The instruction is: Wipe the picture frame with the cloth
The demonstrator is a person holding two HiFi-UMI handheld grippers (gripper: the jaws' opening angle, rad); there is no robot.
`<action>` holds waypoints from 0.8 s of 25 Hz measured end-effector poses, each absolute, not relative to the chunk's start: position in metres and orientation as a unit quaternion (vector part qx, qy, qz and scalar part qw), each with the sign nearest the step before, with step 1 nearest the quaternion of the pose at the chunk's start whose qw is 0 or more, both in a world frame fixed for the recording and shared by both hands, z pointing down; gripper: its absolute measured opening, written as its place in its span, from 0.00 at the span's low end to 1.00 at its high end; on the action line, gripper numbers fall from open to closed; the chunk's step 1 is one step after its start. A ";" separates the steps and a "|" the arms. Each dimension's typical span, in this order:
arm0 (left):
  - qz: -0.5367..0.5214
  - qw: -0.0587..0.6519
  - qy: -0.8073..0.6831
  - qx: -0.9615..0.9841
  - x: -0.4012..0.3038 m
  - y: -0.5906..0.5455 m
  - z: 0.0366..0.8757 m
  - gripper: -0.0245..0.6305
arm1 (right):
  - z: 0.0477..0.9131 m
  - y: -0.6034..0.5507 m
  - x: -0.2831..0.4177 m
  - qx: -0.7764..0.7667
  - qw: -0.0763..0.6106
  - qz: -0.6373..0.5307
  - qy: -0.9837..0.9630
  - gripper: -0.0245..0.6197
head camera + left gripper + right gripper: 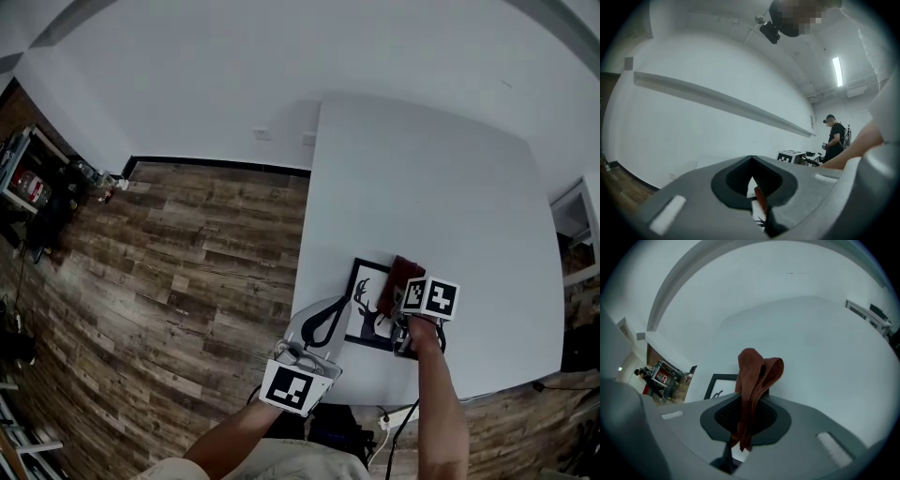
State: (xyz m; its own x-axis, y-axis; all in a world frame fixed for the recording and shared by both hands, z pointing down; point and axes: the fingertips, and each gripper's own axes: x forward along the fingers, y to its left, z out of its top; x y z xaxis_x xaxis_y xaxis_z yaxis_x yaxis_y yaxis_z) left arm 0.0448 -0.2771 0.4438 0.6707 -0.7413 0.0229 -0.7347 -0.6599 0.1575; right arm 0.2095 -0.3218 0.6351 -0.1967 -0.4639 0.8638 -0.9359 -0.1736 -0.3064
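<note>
Right gripper view: cloth point(752, 380) pinched in right gripper point(743, 414), over picture frame point(715, 384).

White table point(450, 197) on wood-plank floor point(178, 262); white walls point(234, 75).

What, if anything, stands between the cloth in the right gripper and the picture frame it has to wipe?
Nothing visible does. The right gripper is shut on the cloth, which hangs right over the right part of the picture frame. The left gripper sits off the frame's left edge, not in between.
</note>
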 end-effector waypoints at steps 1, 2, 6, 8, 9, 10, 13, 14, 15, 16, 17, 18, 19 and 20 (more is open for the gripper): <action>-0.023 0.077 -0.404 0.911 0.045 -0.277 0.443 0.04 | 0.635 -0.320 0.213 0.590 0.241 0.492 -0.593 0.13; -0.024 0.077 -0.403 0.912 0.046 -0.277 0.443 0.04 | 0.634 -0.319 0.217 0.592 0.242 0.492 -0.590 0.13; -0.026 0.078 -0.399 0.913 0.049 -0.277 0.442 0.04 | 0.634 -0.314 0.226 0.598 0.241 0.493 -0.584 0.13; -0.027 0.077 -0.399 0.913 0.050 -0.276 0.441 0.04 | 0.634 -0.313 0.226 0.598 0.241 0.494 -0.584 0.13; -0.027 0.077 -0.399 0.913 0.050 -0.275 0.441 0.04 | 0.634 -0.312 0.226 0.598 0.240 0.494 -0.584 0.13; -0.027 0.076 -0.399 0.913 0.050 -0.275 0.441 0.04 | 0.634 -0.312 0.226 0.599 0.239 0.494 -0.584 0.13; -0.028 0.075 -0.401 0.913 0.049 -0.275 0.440 0.04 | 0.632 -0.312 0.226 0.601 0.229 0.496 -0.583 0.13; -0.028 0.075 -0.402 0.912 0.048 -0.275 0.440 0.04 | 0.631 -0.312 0.226 0.602 0.227 0.495 -0.584 0.13; -0.028 0.076 -0.403 0.912 0.047 -0.274 0.441 0.04 | 0.630 -0.312 0.225 0.603 0.225 0.494 -0.585 0.13; -0.027 0.077 -0.404 0.911 0.046 -0.274 0.441 0.04 | 0.627 -0.312 0.224 0.603 0.224 0.491 -0.587 0.13; -0.026 0.077 -0.405 0.911 0.045 -0.274 0.442 0.04 | 0.624 -0.312 0.221 0.603 0.222 0.488 -0.591 0.13; -0.026 0.077 -0.406 0.910 0.044 -0.274 0.442 0.04 | 0.620 -0.313 0.218 0.602 0.220 0.485 -0.595 0.13; -0.026 0.077 -0.407 0.910 0.043 -0.274 0.442 0.04 | 0.615 -0.315 0.214 0.600 0.217 0.481 -0.602 0.13; -0.027 0.077 -0.409 0.909 0.042 -0.274 0.442 0.04 | 0.609 -0.317 0.208 0.596 0.213 0.478 -0.609 0.13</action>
